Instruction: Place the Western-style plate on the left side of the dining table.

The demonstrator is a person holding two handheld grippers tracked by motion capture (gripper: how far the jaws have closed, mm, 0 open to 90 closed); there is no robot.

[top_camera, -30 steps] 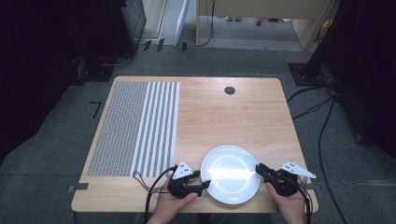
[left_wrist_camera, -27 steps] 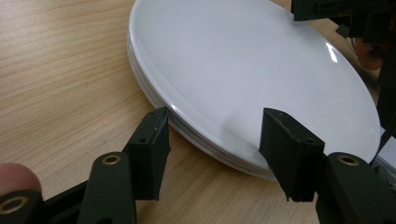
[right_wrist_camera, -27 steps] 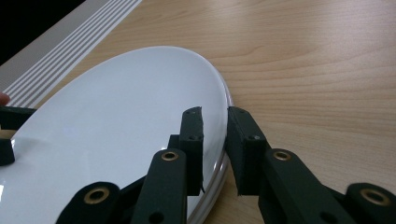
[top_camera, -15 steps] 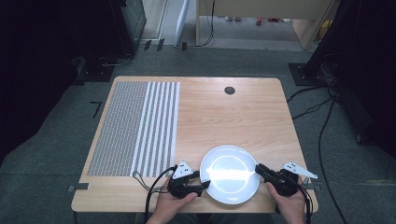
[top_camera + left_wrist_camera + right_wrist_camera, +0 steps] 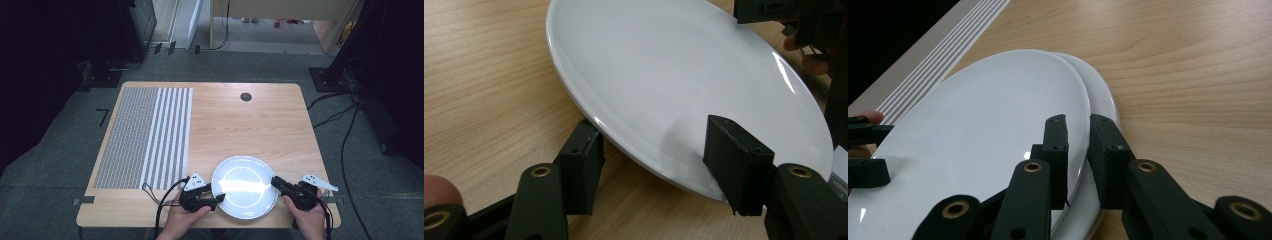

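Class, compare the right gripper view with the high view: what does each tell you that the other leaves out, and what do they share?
Right gripper view: an upper plate overlapping a lower plate, the upper one's rim between the jaws of the right hand-held gripper. High view: the whole table and its dark round hole. Both: the striped mat and the left hand-held gripper.

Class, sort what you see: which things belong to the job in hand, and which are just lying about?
Probably part of the job:
top plate
lower plate beneath it
left gripper, open around the rim
right gripper, closed on the top plate's rim

Just lying about:
striped mat
dark round disc
floor cables
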